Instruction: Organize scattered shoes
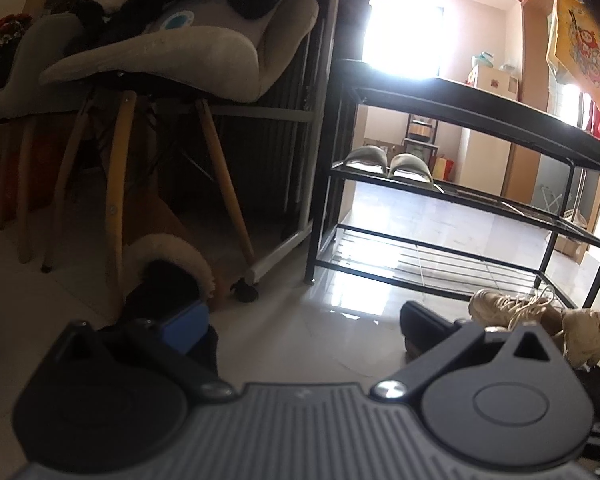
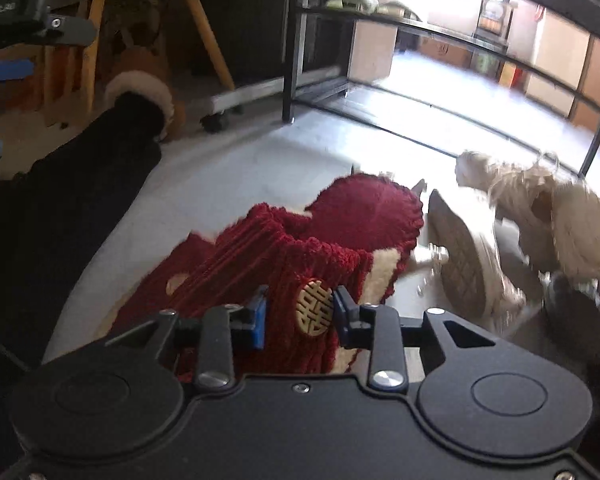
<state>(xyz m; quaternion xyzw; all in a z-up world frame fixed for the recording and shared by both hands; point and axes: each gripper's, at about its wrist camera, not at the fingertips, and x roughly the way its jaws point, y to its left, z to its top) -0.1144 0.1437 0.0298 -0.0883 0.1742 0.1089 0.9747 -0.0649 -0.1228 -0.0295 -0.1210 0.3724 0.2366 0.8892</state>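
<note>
The right gripper (image 2: 300,316) has its jaws drawn in close on the upper of a red slipper (image 2: 300,248), the blue pads pressing either side of a gold emblem (image 2: 314,307) on the fabric, so the slipper is gripped rather than merely straddled. Its long axis runs away from the jaws toward the shoe rack (image 2: 292,40), rounded toe foremost, and a second red slipper (image 2: 156,296) lies partly under it, so the lift should be straight up to avoid dragging the mate. Just to the right of the held slipper lie beige sneakers (image 2: 540,216), one tipped to show its sole, touching or nearly touching the slipper's toe. The rack stands beyond them on the pale floor (image 2: 228,176), with a pair of grey slippers (image 1: 388,162) already on its middle shelf and the lower shelf bare in front. The left gripper (image 1: 304,328) hangs with its jaws wide apart and nothing between them, pointed at the rack, a fur-trimmed boot (image 1: 168,268) to its left by the chair legs (image 1: 220,176). The right hand is plainly the nearer one and carries the shoe.
</note>
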